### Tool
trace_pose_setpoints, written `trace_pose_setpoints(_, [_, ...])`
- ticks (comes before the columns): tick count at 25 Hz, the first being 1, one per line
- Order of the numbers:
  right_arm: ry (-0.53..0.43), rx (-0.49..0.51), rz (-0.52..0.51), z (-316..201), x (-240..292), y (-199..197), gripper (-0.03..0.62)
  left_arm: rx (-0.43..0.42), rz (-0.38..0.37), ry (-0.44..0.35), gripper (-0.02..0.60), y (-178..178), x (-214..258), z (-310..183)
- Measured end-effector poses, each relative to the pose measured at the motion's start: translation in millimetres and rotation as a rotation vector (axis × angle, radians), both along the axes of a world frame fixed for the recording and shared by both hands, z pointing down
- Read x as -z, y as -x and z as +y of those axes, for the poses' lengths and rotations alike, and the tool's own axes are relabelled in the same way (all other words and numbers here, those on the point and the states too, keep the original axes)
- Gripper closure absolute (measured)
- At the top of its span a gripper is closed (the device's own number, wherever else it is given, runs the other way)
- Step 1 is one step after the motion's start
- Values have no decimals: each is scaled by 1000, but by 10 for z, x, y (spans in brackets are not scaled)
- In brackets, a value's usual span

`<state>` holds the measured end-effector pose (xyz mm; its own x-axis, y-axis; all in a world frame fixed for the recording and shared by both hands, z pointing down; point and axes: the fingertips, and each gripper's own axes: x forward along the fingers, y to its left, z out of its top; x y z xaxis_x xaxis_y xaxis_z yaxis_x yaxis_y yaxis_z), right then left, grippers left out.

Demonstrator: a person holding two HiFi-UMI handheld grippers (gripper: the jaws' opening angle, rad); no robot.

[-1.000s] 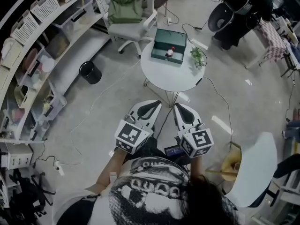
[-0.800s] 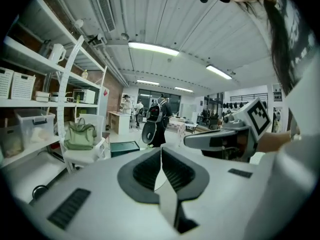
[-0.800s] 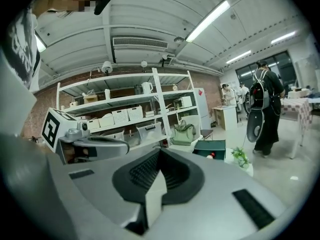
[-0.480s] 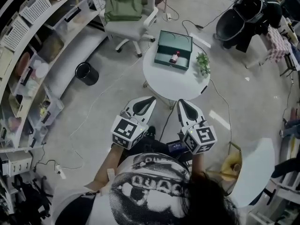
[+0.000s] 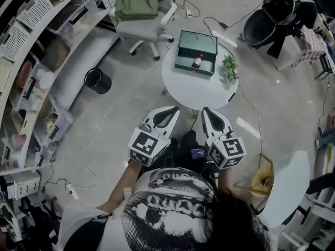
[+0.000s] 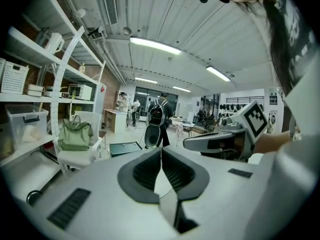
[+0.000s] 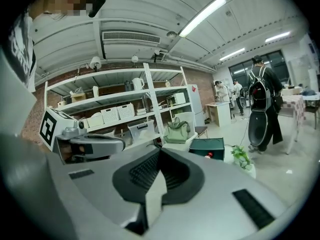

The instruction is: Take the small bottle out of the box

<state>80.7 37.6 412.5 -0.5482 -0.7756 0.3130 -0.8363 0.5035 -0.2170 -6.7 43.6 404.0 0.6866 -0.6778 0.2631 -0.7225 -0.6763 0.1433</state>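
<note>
Both left gripper (image 5: 174,110) and right gripper (image 5: 205,110) hover near the table (image 5: 184,99) edge.

The person wore a white top (image 5: 167,213) with a bold black print, and dark hair (image 5: 234,221) showed at the lower right of the head view. The left claw (image 5: 168,112) and the right claw (image 5: 209,114) had smooth, pale grey shells that tapered to rounded tips. At its rear each bore a white marker cube (image 5: 148,146) with black square patterns. In the gripper views, black ribbed pads (image 6: 150,171) lined a rounded dark recess. A dark slotted strip (image 6: 70,209) sat on each side of the shell.
</note>
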Motion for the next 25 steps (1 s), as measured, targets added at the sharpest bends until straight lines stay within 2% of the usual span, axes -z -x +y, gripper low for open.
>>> trace_pose_setpoints(4, [2,14,4,-96,-21,8,595,13,6,-6,568,11,-1,-45])
trace_pose_setpoints(10, [15,60,0,-396,-84,152,596,76,16,-1,568,192,-40,-322])
trace_pose_setpoints(15, [40,74,-9,-702,-246,180,595,104,-9,8,568,272,-101,-537])
trace_pose_setpoints(21, [86,59,6,-1350,-490,223,595,119,-46,26,568,478,-173,-1133])
trace_pose_setpoints(25, [157,22,0,-1834,-734,49,594,103,-50,22,568,382,-184,-1630])
